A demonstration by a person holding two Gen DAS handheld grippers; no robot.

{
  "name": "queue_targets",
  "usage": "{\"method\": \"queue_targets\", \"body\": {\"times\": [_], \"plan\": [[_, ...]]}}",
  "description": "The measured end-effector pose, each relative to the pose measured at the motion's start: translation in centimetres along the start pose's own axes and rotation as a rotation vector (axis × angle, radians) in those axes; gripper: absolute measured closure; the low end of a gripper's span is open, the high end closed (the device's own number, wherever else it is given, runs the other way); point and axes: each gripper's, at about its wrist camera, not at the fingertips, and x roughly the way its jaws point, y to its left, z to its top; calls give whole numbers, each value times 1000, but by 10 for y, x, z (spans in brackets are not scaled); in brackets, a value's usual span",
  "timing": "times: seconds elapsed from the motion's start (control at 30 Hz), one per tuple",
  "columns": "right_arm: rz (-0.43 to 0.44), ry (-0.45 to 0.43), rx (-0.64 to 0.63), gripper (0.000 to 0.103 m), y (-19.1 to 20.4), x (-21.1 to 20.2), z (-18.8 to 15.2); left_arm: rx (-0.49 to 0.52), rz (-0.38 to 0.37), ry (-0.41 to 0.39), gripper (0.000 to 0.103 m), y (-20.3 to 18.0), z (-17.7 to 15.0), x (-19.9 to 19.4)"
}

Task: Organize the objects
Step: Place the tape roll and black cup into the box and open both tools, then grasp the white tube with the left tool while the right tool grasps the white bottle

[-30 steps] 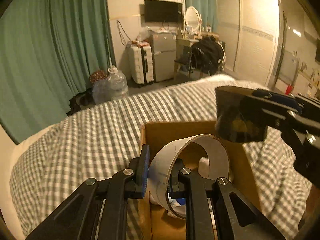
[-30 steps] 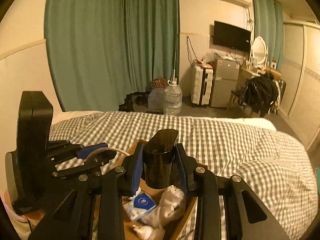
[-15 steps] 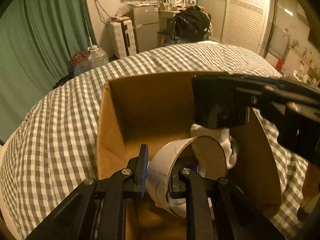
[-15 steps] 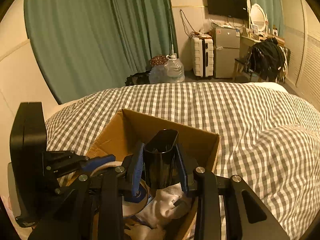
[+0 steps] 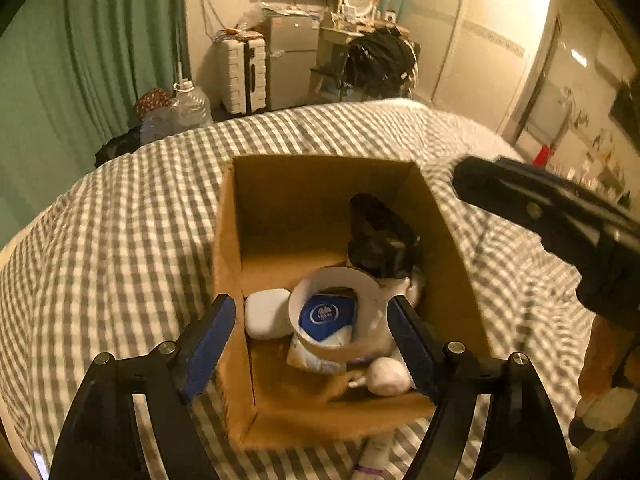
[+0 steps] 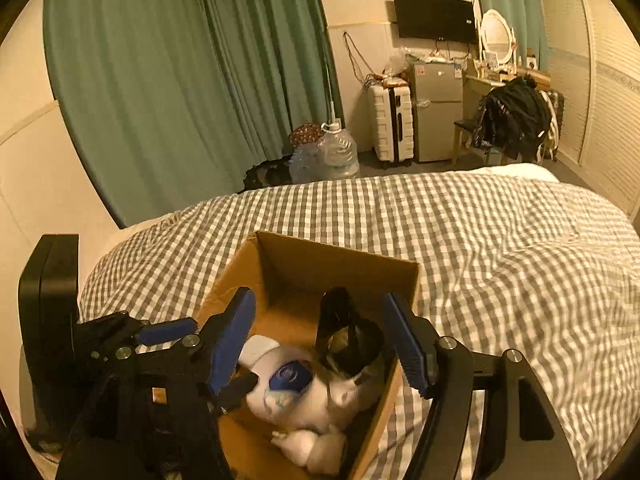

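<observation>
An open cardboard box (image 5: 228, 248) (image 6: 384, 276) sits on the checked bed. Inside lie a cardboard tape ring (image 5: 340, 320) (image 6: 280, 360), a dark cup (image 5: 380, 236) (image 6: 348, 332) tipped on its side, a white case (image 5: 266, 314), a blue-labelled packet (image 5: 324, 314) (image 6: 290, 376) and white socks (image 5: 386, 376) (image 6: 320, 444). My left gripper (image 5: 312, 340) is open and empty above the box's near side, and it shows at the left of the right wrist view. My right gripper (image 6: 320, 344) is open and empty above the cup; it shows in the left wrist view (image 5: 520, 200).
The grey-checked duvet (image 6: 500, 248) covers the bed around the box. A small tube (image 5: 372, 456) lies on the duvet in front of the box. Green curtains (image 6: 180, 80), water jugs (image 6: 336, 152), a suitcase and a fridge stand beyond the bed.
Both grippers have opened. The left let go of the tape ring and the right let go of the dark cup; both now lie in the box.
</observation>
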Motion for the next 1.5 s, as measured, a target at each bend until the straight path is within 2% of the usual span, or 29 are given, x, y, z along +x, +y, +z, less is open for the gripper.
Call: {"method": "queue_targets", "body": {"times": [0.2,0.4,0.5,0.6,0.8,0.97,1.03,1.17,1.4,1.5], "plan": [[-71,-64,-32,37,16,-66,2,-40,26,-118,22,0,-17,-72],[-116,-135,-68,37,43,-142,0,-90,82,-217,22,3,-50,-140],[-124,-133,-86,37,58,-166,-11,-130,109,-245,22,10,-74,-158],[-125,-101,-92,37,67,-175,-32,-146,153,-242,22,10,-101,-157],[-173,43,-113,37,80,-144,-109,-126,188,-155,22,2,-164,-118],[-184,236,-111,37,85,-94,-180,-28,210,-67,22,-11,-200,-80],[-183,293,-84,37,80,-81,-199,-8,209,-31,22,-13,-210,-69],[-146,378,-51,37,79,-61,-222,-2,198,24,22,-11,-224,-54],[-100,429,-57,37,88,-42,-234,-60,236,15,22,-1,-220,-53],[-100,454,-75,37,91,-27,-238,-69,230,9,22,0,-218,-53]]}}
